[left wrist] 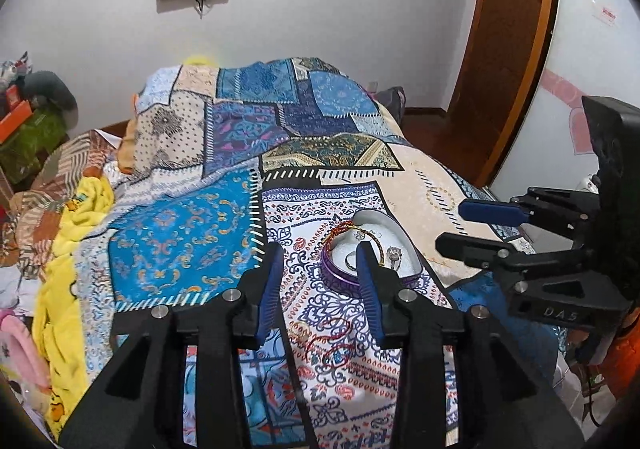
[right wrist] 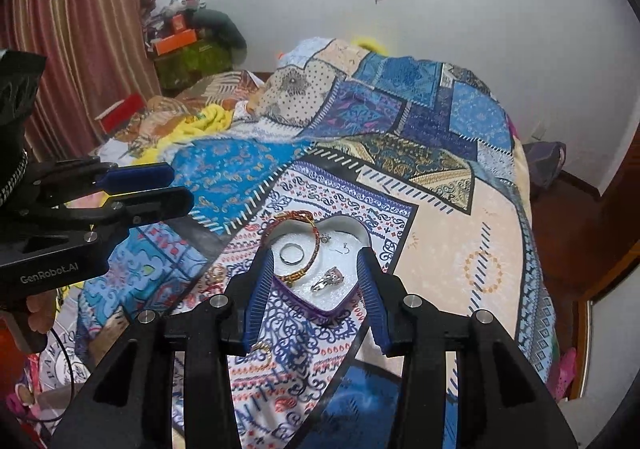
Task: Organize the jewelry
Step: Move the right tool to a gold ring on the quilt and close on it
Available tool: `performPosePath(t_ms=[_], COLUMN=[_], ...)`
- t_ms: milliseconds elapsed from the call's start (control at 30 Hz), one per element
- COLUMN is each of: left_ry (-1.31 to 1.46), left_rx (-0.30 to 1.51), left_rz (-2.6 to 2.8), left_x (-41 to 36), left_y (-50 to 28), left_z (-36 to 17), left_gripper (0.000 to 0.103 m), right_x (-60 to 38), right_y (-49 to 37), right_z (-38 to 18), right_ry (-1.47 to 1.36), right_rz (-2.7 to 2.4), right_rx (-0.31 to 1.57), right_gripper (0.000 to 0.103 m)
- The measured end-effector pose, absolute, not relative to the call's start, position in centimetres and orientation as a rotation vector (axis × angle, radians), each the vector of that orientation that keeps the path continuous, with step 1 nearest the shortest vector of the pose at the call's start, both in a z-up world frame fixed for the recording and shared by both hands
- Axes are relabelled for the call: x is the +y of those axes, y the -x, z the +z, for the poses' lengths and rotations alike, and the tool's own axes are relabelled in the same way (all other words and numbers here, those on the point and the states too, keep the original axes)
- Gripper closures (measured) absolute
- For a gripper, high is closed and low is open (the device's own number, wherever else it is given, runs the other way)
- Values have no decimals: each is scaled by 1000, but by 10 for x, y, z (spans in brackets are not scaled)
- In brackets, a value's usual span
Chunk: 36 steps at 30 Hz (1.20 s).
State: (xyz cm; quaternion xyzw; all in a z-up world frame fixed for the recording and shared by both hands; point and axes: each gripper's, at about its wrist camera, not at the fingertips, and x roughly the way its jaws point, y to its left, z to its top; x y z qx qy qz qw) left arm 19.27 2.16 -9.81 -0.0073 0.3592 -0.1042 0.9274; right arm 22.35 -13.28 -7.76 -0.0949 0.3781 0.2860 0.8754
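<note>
Patchwork bedspread (right wrist: 460,241), printed in blue, cream and paisley panels, covers the bed and carries everything. At the left, in the right wrist view, the left tongs (right wrist: 176,185) hang over the blue panel, their black arms and ribbed blue pads apart with nothing between them. Beside them, loose on the paisley cloth, lie thin red bangles (left wrist: 332,345) and a small gold ring (right wrist: 262,349). Further right sits the heart-shaped jewelry box (right wrist: 340,309), purple-walled with a white lining, its point aimed toward the camera and its lobes away. Inside it lie a plain silver band (right wrist: 291,252), a silver ring with a stone (right wrist: 328,278) and a small hook earring (right wrist: 343,248); a red-and-gold beaded bracelet (right wrist: 310,245) leans tilted over the box's far-left rim. The right tongs (right wrist: 316,301) stand apart above the box's near end, clamping nothing.
</note>
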Motion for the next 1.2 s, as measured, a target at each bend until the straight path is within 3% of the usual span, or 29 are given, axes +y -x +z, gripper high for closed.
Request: performPosePath(t_ms=[467,1033,1200], left_ry=[-42,-35,-12], left_rx=[733,919,928], left_rz=[-184,-170,-201], left_x=[32,57,53], left_y=[-147,-142,-145], left_z=[-93,-160,-169], left_gripper=[56,55,55], right_x=[-138,-117,-105], right_y=[-193,-188,-189], right_z=[-75,-156,-165], right_ry=[161,167,242], right_rz=[575,641,649], right_rx=[796,1045,1044], right_gripper=[63,63,63])
